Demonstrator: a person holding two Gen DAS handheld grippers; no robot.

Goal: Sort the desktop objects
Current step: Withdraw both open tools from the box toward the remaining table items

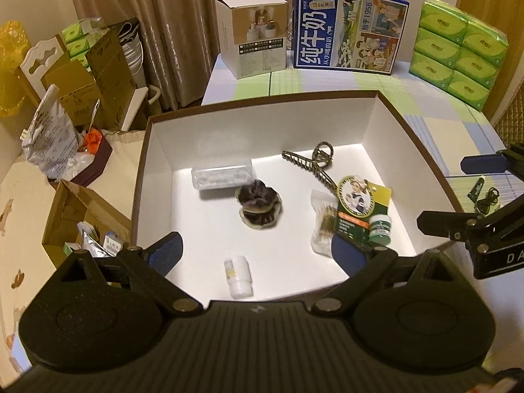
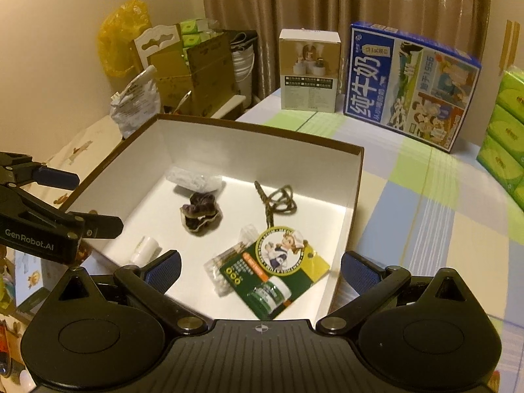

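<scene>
Box (image 1: 393,111) holds scrunchie (image 1: 258,209), hair clip (image 1: 311,163), bottle (image 1: 239,278), carded jar (image 1: 363,209); both claws spread, empty.

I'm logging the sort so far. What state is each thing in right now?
Left gripper: open, empty, above the box.
Right gripper: open, empty, at the box's near edge.
Storage box: lidless, items inside.
Hair clip: lying flat in the box.
Scrunchie: lying in the box.
White bottle: on its side.
Balm card: lying flat, still sealed.
Milk carton: upright, closed.
</scene>
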